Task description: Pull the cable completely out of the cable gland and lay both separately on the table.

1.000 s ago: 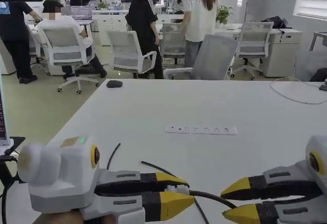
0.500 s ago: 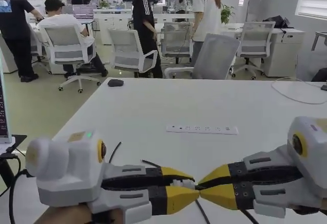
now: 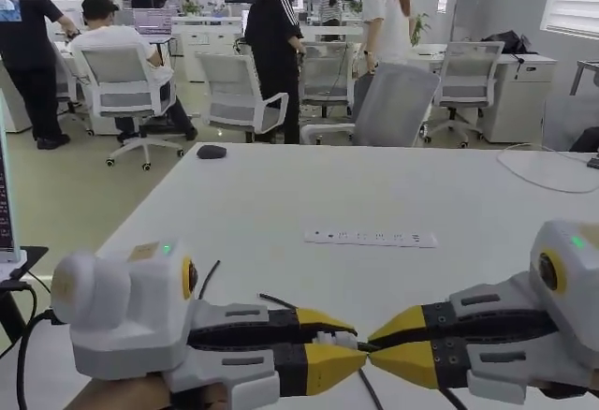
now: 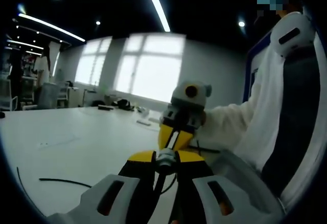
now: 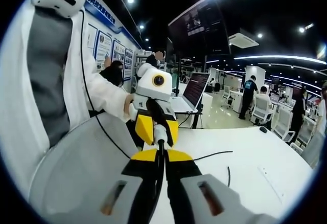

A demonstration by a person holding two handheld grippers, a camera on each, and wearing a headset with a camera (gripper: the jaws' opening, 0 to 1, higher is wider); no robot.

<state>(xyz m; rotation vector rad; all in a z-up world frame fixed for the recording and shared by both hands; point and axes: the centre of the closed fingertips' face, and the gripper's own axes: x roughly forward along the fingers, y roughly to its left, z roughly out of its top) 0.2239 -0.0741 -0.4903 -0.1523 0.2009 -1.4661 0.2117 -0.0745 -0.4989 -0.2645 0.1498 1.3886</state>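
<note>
Low over the white table (image 3: pixel 374 195), my left gripper (image 3: pixel 357 345) is shut on the small white cable gland (image 3: pixel 329 336). My right gripper (image 3: pixel 372 349) meets it tip to tip and is shut on the black cable (image 3: pixel 281 302) right beside the gland. In the left gripper view the gland (image 4: pixel 164 155) sits between the yellow tips of the left gripper (image 4: pixel 164 158), with the right gripper (image 4: pixel 173 141) facing it. In the right gripper view the right gripper (image 5: pixel 159 155) pinches the cable just short of the gland (image 5: pixel 160 133), which the left gripper (image 5: pixel 157 127) holds. The cable's loose length trails on the table.
A white power strip (image 3: pixel 370 238) lies mid-table and a dark mouse (image 3: pixel 210 152) near the far edge. A thin white cable (image 3: pixel 533 181) loops at the right. Office chairs (image 3: pixel 393 101) and standing people are beyond the table. A laptop (image 5: pixel 196 88) stands to the left.
The right gripper, open and apart a second ago, moved left to the left gripper's tips and shut on the cable. The left gripper has stayed in place.
</note>
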